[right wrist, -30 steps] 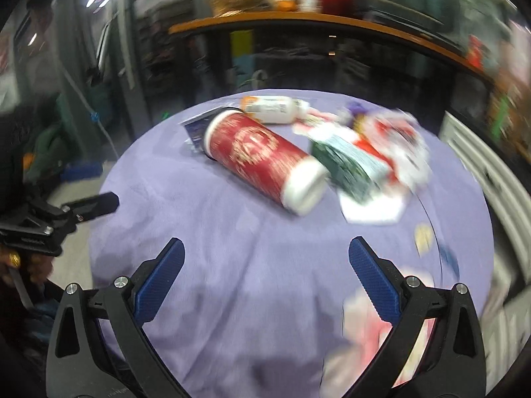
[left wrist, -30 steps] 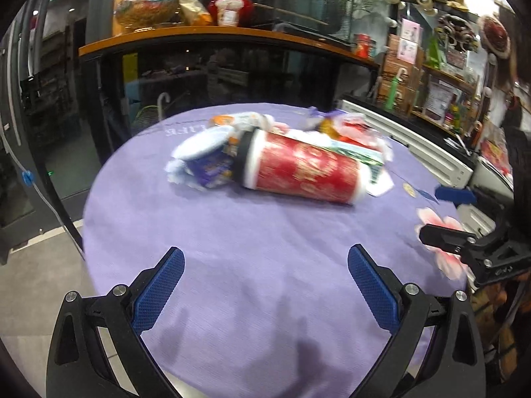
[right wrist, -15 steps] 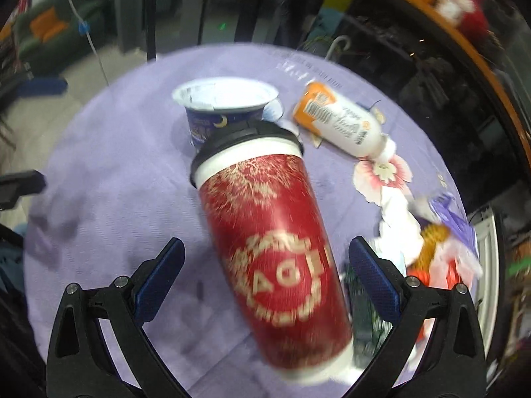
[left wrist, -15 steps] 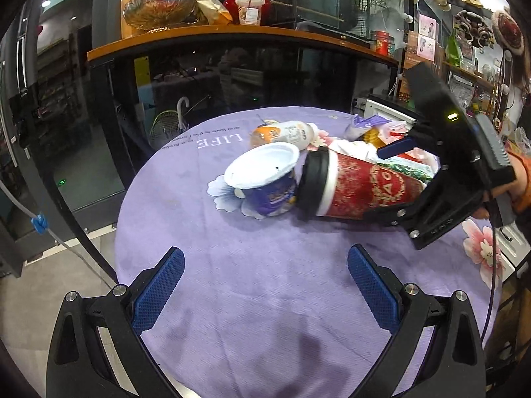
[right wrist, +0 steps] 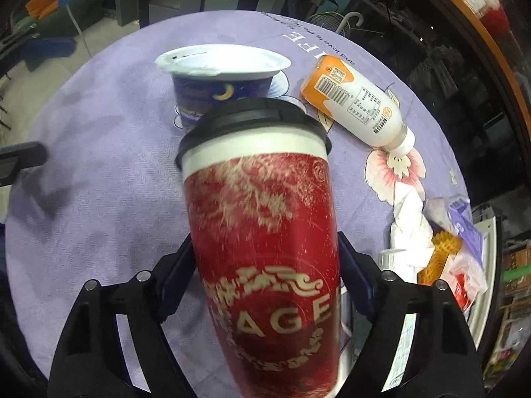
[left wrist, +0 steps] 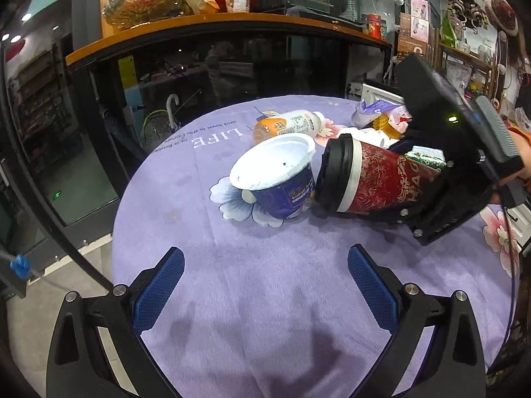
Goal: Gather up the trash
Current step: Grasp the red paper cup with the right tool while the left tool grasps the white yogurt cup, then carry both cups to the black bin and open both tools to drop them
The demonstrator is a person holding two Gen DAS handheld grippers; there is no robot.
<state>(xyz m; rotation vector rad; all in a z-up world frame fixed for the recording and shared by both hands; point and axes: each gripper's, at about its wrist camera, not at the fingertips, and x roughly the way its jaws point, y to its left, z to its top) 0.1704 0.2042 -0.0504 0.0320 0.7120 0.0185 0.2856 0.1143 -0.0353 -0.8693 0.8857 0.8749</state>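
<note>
A red paper cup (right wrist: 265, 232) with a black lid lies on its side on the round table's purple cloth (left wrist: 252, 305). My right gripper (right wrist: 265, 258) straddles it, jaws closing, and both blue pads meet the cup's sides. From the left wrist view the cup (left wrist: 375, 179) sticks out of that gripper's black body (left wrist: 444, 152). A blue yogurt tub (left wrist: 275, 179) with a white foil top touches the cup's lid. Behind it lies an orange-and-white bottle (left wrist: 288, 126). My left gripper (left wrist: 265, 282) hangs open over the near cloth with nothing between its fingers.
Crumpled wrappers and tissue (right wrist: 444, 242) are heaped on the table beside the cup. A dark glass counter (left wrist: 232, 66) with an orange top stands behind the table. The table edge drops to the floor at left (left wrist: 116, 219). A hand (left wrist: 522, 156) holds the right gripper.
The right gripper swung in over the red cup, dropped around it, and its jaws narrowed onto the cup. The left gripper drifted across the table, still open.
</note>
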